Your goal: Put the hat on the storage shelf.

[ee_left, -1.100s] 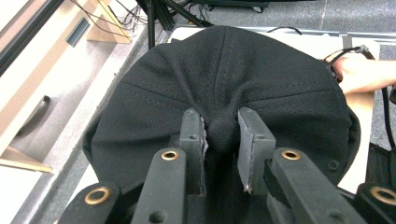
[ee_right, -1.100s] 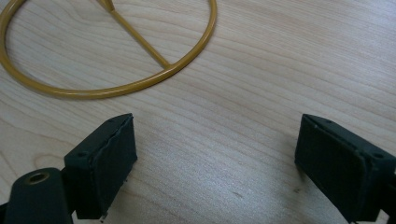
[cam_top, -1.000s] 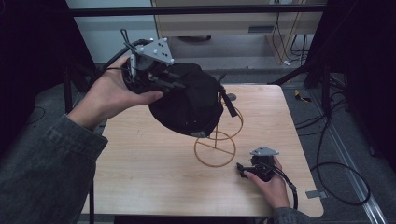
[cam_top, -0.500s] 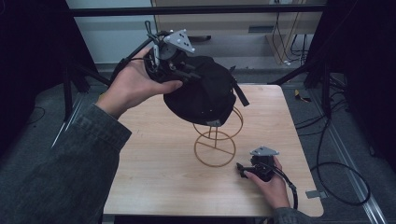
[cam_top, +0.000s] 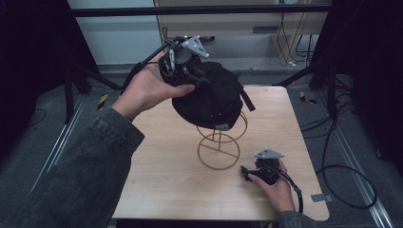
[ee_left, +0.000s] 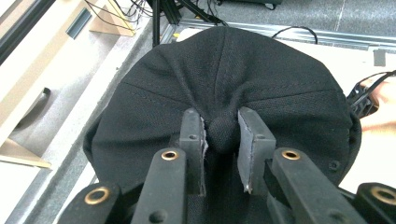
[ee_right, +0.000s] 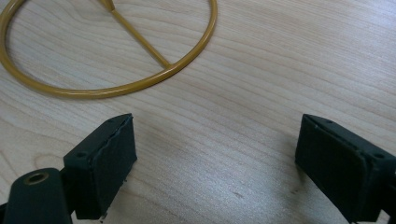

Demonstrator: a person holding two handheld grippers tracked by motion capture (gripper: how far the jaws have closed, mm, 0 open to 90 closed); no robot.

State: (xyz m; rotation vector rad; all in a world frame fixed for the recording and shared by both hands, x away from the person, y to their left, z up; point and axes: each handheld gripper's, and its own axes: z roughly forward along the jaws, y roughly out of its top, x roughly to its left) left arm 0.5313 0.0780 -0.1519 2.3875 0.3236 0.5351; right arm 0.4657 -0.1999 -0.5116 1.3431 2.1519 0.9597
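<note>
The left tongs were closed on the top button of a black cap, the crown fabric bunched between the two pads as seen in the left gripper view. In the high view the left tongs held the cap aloft over the far half of the surface, with the crown tilted toward the holding hand and the cap's open underside facing down toward the wire stand. The cap's lower edge overlapped the stand's upper ring in that view; whether the two were touching could not be determined.

The right tongs rested low on the surface near its right front part, just beside the stand's base ring. In the right gripper view the right tongs stood wide apart and held nothing, with the gold base ring lying on the wood ahead of them.

Assessment: the step in hand appeared to be seating the cap on the stand. The next move would call for levelling the cap, centring it over the top ring and lowering it until the stand bore its weight, and only then letting go of the button. A release off centre could let the cap slide off.

No containers were observed on the surface.
</note>
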